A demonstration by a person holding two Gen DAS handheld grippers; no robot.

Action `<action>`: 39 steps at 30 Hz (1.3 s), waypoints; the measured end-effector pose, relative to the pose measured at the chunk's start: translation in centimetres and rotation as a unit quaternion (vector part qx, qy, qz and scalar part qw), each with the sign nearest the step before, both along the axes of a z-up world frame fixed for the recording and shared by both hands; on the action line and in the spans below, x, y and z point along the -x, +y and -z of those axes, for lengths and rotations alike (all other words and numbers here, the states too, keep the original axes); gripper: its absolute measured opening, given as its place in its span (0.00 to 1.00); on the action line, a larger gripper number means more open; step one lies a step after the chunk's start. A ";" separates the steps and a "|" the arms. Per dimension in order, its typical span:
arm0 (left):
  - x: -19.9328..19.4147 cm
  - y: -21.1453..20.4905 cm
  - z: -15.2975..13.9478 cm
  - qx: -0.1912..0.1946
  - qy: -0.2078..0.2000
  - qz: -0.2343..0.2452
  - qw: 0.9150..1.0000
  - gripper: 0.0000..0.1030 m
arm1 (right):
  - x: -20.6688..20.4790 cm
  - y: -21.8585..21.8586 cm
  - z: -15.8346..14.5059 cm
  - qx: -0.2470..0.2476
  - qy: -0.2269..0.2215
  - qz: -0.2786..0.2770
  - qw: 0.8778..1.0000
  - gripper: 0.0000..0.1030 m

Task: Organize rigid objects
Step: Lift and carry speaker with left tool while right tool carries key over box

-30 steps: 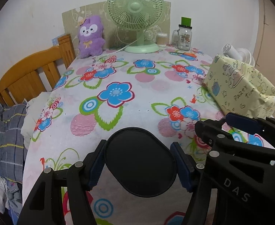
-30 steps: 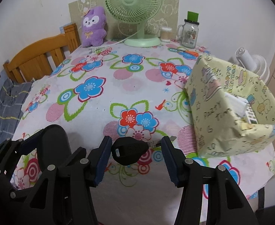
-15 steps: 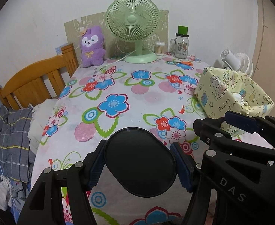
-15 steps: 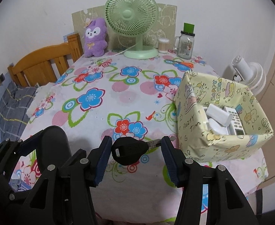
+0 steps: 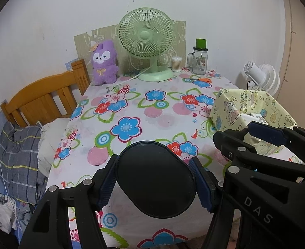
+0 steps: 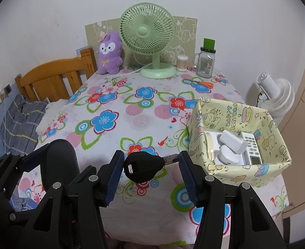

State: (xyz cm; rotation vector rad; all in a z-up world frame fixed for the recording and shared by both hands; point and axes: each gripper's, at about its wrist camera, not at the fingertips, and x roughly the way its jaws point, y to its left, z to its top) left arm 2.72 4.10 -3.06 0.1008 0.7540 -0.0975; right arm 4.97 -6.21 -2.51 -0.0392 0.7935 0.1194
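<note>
**Both grippers loaded above the near table edge, box waiting at right**

The table (image 6: 144,112), under its flowered cloth, carries the fixed furniture along the far edge: a green fan (image 6: 147,31), a purple plush toy (image 6: 110,53) to its left, a glass jar (image 6: 204,64) to its right. None of these looks due for sorting.

At the near right sits the yellow box (image 6: 277,145), open-topped, so things can be dropped in from above. It already holds a white remote (image 6: 251,148) and other white items, which suggests it is the collecting point.

The left gripper (image 5: 155,181) is held above the near edge, level and pointing far. Its fingers (image 5: 107,182) clamp a black oval object (image 5: 155,178) across its width, flat face toward the camera, which keeps it from twisting out.

The right gripper (image 6: 150,174) hangs just right of the left one, the box near its right finger. Its fingers pinch a black-headed key (image 6: 142,167) end to end, head against the left pad, metal blade tip against the right. That is a slim hold; a tilt could let it slip.
</note>
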 end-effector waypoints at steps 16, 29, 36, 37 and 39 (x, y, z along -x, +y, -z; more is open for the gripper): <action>-0.3 -2.9 -2.0 -0.002 -0.014 0.005 1.000 0.67 | 0.1 -2.7 -2.2 -0.008 -0.019 -0.002 1.000 0.55; -1.3 -6.4 -2.4 0.004 -0.014 0.021 1.000 0.67 | -0.7 -6.7 -2.8 -0.013 -0.022 0.014 1.000 0.55; -1.9 -8.3 -2.5 0.001 -0.015 0.029 0.999 0.67 | -1.2 -8.6 -2.9 -0.014 -0.022 0.024 0.999 0.55; -2.1 -8.6 -2.5 0.000 -0.015 0.030 0.999 0.67 | -1.3 -8.9 -2.9 -0.014 -0.022 0.026 0.999 0.55; -2.4 -9.1 -2.4 -0.001 -0.014 0.034 0.999 0.67 | -1.5 -9.5 -2.9 -0.014 -0.021 0.029 0.999 0.55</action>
